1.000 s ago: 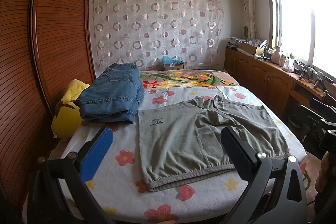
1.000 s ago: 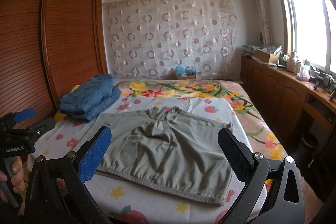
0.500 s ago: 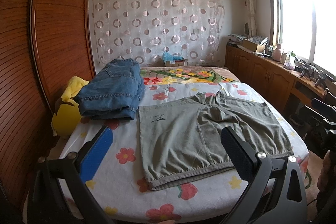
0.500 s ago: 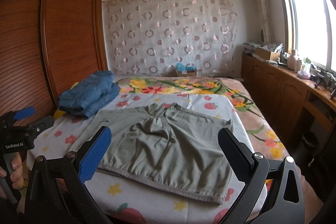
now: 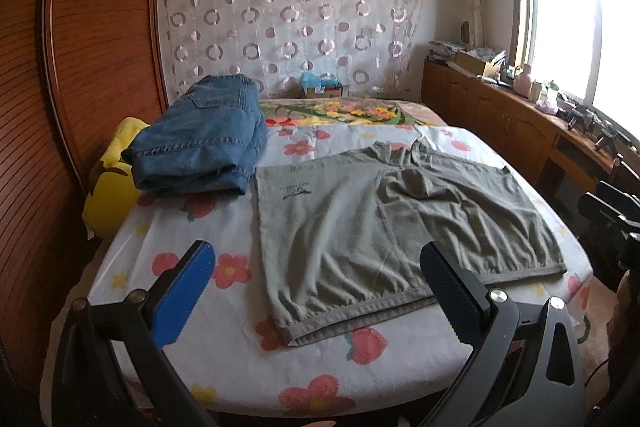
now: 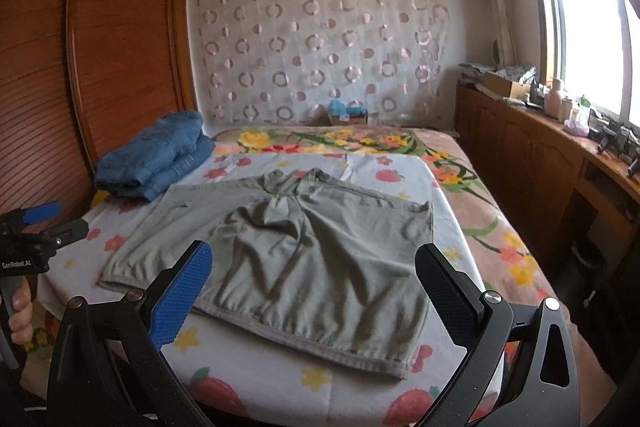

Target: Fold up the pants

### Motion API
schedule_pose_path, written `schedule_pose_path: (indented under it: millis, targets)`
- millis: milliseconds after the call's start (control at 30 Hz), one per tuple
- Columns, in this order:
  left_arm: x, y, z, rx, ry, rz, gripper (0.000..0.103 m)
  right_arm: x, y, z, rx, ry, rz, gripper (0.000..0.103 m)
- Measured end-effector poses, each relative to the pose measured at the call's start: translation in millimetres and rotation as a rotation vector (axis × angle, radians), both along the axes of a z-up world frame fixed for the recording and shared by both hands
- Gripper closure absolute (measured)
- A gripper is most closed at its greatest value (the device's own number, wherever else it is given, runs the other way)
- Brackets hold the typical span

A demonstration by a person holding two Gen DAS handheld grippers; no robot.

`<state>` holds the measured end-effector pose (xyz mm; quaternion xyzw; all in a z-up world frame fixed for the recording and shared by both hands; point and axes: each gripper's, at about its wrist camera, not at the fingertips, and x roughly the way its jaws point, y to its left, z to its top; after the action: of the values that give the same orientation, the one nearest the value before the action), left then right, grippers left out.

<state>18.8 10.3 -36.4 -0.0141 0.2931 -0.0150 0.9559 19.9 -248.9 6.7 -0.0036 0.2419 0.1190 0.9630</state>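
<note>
Grey-green shorts (image 5: 384, 227) (image 6: 304, 251) lie spread flat on the flowered bedsheet (image 5: 188, 251), waistband toward the near edge. My left gripper (image 5: 316, 263) hovers open above the near edge of the bed, in front of the shorts' left half, with nothing between its fingers. In the right wrist view my right gripper (image 6: 312, 263) is also open and empty, held over the near hem of the shorts. The left gripper (image 6: 44, 219) also shows at the left edge of the right wrist view, with a hand (image 6: 18, 311) on its handle.
A folded stack of blue jeans (image 5: 200, 143) (image 6: 156, 155) sits at the bed's far left beside a yellow plush toy (image 5: 112, 183). A wooden wardrobe (image 5: 80, 67) lines the left wall. Cluttered wooden cabinets (image 6: 532, 155) run under the window on the right. A small box (image 5: 322, 89) rests at the bed's head.
Both grippers have tilted and moved slightly toward the bed, so the shorts sit lower and nearer in both views. Both stay open; the shorts have not moved.
</note>
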Motion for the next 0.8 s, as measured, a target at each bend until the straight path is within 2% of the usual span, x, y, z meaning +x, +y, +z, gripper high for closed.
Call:
schedule_pose_path:
  millis: [600, 733, 800]
  targets:
    - [8, 33, -44, -0.014, 0.09, 0.002, 0.0, 12, -19, -40, -0.016, 0.106, -0.004, 0.0]
    - [8, 41, -55, -0.017, 0.112, 0.006, 0.003, 13, -20, -45, -0.013, 0.124, 0.002, 0.0]
    - [8, 45, -61, -0.027, 0.126, 0.003, 0.008, 13, -19, -45, -0.014, 0.129, 0.002, 0.0]
